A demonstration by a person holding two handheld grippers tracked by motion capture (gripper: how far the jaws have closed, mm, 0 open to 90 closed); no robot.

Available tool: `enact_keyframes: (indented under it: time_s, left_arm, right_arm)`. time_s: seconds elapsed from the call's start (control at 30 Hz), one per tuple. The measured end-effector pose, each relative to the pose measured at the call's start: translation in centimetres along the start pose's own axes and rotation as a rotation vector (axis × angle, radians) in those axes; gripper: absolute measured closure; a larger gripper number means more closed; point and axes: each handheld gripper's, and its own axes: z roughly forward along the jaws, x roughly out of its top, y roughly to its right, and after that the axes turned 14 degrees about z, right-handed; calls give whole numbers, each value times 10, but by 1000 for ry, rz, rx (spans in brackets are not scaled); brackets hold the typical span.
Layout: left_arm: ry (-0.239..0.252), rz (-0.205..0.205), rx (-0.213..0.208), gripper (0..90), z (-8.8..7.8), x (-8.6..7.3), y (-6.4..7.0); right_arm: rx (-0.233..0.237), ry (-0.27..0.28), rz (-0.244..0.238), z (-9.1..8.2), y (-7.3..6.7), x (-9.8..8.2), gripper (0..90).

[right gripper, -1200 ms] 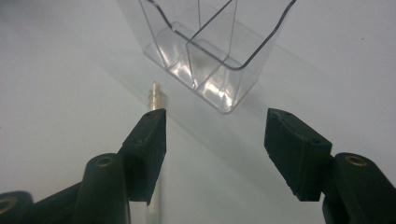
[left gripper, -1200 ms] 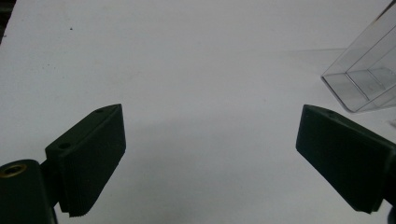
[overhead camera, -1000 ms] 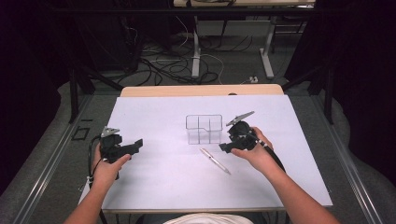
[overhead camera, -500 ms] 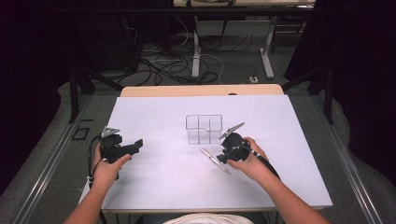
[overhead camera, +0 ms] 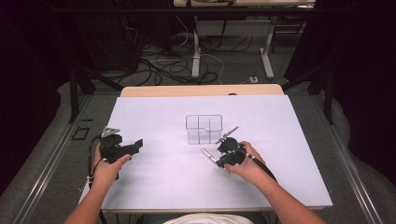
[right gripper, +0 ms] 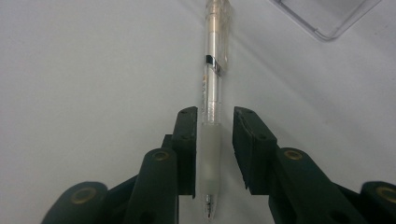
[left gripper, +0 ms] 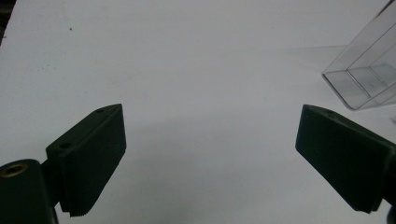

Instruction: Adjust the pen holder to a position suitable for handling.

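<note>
At centre frame in the high view, a clear divided box (overhead camera: 204, 129) stands on the white surface (overhead camera: 154, 182). Just below and right of it, the right tool (overhead camera: 219, 160) is held low over the sheet by the right hand (overhead camera: 247, 163), pointing toward the lower left of the frame. A clear pen (overhead camera: 208, 155) lies on the surface at the tool's tip, slanted from upper left to lower right, near the box but apart from it.

Right gripper view: the pen (right gripper: 211, 116) runs straight up the middle of the frame, frosted grip low, clip end at the top edge. The right tool (right gripper: 215, 135) straddles the grip. The left-hand jaw in the frame lies against the grip; the right-hand jaw stands off with a narrow gap of white showing between pad and pen. So: jaws around the pen, not clamped on it, narrowly parted. The pen's writing tip shows at the bottom of the frame between the jaw arms. A corner of the clear box (right gripper: 327, 16) sits at upper right of the frame.

At the left of the high view, the left tool (overhead camera: 133, 145) is held by the left hand (overhead camera: 106, 168) near the left edge of the surface, well apart from box and pen, aimed to the right.

Left gripper view: the left tool (left gripper: 210, 154) is spread wide, nothing between the pads, bare white surface beyond. The clear box (left gripper: 364, 74) shows at the upper right of the frame, tilted in the view.
</note>
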Motion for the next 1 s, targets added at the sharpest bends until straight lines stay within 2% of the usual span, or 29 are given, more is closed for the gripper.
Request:
enact_keyframes:
  time_s: [0.17,0.2,0.23,0.27,0.4,0.53,0.57,0.77,1.0]
  left_arm:
    - [2,1,-1,87,0,0,0]
    - [8,-1,3,87,1,0,1]
    - [8,-1,2,87,1,0,1]
    - [8,-1,3,87,1,0,1]
    - [2,1,-1,87,0,0,0]
    - [7,-1,1,87,1,0,1]
    - [7,-1,2,87,1,0,1]
    - [0,1,-3,87,1,0,0]
    - [1,-2,-3,87,0,0,0]
  right_arm:
    - [-16,-28,-2,2,-2,-2,720]
    - [-17,-32,21,3,-4,-3,721]
    - [-19,-20,7,5,-3,-3,722]
    - [-24,-44,1,3,-3,-2,722]
    - [-26,-50,-15,6,-2,-3,724]
    - [-36,-66,-9,8,-3,-4,734]
    - [-42,-75,-23,8,-3,-3,741]
    - [-63,-79,-19,9,-4,-4,796]
    - [-56,-80,-29,9,-5,-3,802]
